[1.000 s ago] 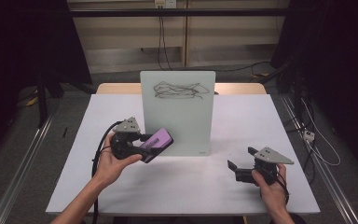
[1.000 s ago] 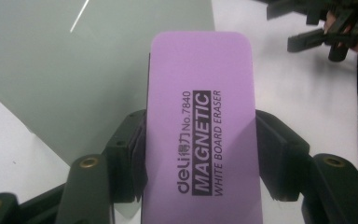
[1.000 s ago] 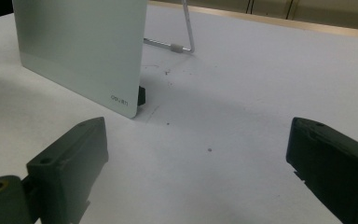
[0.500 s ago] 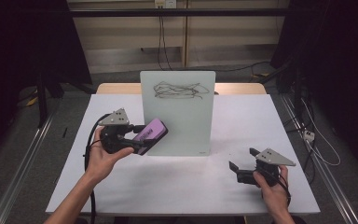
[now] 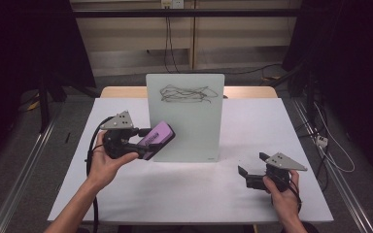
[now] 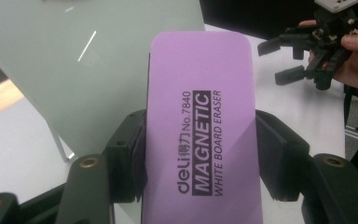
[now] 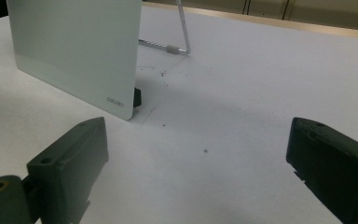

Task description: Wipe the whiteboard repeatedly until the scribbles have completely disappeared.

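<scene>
Left gripper (image 5: 145,138) grasps purple eraser (image 5: 156,139) between both jaws; we hold it above white table (image 5: 184,194), in front of lower left part of standing glass board (image 5: 187,104). Eraser label reads "MAGNETIC WHITE BOARD ERASER" in left gripper view (image 6: 200,135). Black scribble (image 5: 187,93) sits near top of board. Right gripper (image 5: 252,171) rests low at our right, jaws spread apart, nothing between them, well apart from board corner (image 7: 116,100).

The whiteboard (image 5: 184,116) looks like smooth, glossy glass with a thin metal stand. Eraser (image 6: 203,126) is matt purple plastic, and the table (image 7: 242,107) has a matt white top.
</scene>
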A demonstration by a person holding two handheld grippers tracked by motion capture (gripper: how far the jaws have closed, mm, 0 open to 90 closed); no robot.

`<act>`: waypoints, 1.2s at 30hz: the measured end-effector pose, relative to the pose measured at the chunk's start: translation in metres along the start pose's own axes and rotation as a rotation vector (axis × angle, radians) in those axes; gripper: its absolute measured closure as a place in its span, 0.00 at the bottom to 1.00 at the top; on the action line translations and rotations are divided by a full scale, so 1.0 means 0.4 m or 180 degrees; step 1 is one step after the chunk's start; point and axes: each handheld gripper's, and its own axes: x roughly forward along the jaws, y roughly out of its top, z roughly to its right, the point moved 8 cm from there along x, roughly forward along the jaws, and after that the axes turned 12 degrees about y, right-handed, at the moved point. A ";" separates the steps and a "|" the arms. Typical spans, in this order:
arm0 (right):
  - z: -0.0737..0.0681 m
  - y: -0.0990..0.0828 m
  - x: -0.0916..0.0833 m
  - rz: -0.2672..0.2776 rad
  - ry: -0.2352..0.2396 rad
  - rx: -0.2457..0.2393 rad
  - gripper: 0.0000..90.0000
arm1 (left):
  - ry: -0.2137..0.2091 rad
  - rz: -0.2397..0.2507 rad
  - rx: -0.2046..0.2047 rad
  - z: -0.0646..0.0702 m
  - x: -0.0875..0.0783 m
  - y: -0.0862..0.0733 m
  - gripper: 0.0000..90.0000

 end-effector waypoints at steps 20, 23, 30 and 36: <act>-0.001 0.001 0.007 -0.0010 0.0039 -0.0009 0.06 | 0.0308 0.0132 0.0239 -0.042 0.008 0.121 0.46; 0.001 0.000 0.003 -0.0011 0.0020 0.0001 0.06 | 0.0342 0.0108 0.0235 -0.054 0.013 0.136 0.46; 0.000 0.000 0.001 -0.0001 0.0013 0.0016 0.06 | 0.0392 0.0184 0.0192 -0.079 0.013 0.178 0.46; 0.002 0.001 0.003 0.0000 0.0017 0.0005 0.06 | 0.0399 0.0248 0.0104 -0.105 0.013 0.199 0.46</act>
